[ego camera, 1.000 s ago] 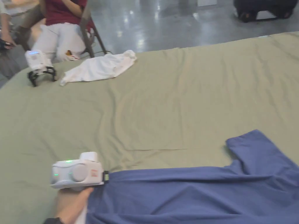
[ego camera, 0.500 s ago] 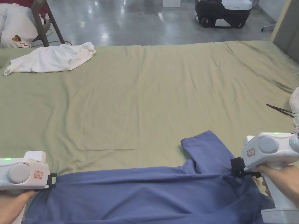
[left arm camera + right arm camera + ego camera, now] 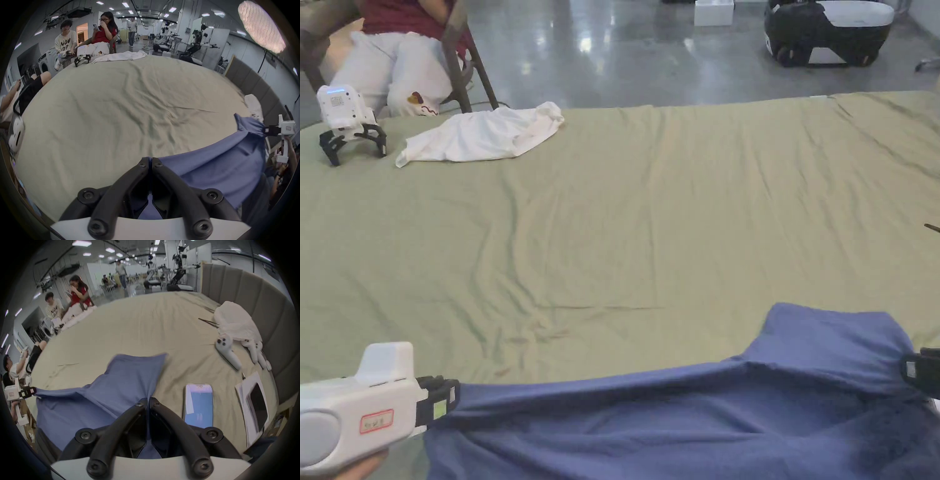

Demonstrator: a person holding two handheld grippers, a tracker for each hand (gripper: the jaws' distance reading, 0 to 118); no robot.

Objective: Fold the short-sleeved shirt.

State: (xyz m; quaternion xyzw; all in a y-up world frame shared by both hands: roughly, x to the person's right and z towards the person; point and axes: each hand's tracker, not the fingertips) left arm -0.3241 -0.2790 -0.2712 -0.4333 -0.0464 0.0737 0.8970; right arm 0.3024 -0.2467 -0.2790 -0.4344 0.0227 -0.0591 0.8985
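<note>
You've got the blue shirt [image 3: 687, 419] stretched taut at the near edge of the green sheet [image 3: 625, 219], left gripper [image 3: 152, 160] and right gripper [image 3: 147, 400] both clamped on its fabric.

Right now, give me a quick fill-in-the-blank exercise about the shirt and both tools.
1. The shirt held between the tools is ____ in colour.
2. The left tool is shut on the ____.
3. The crumpled garment at the sheet's far edge is ____.
4. The phone lies beside the ____ tool.

Missing: blue; shirt; white; right
</note>
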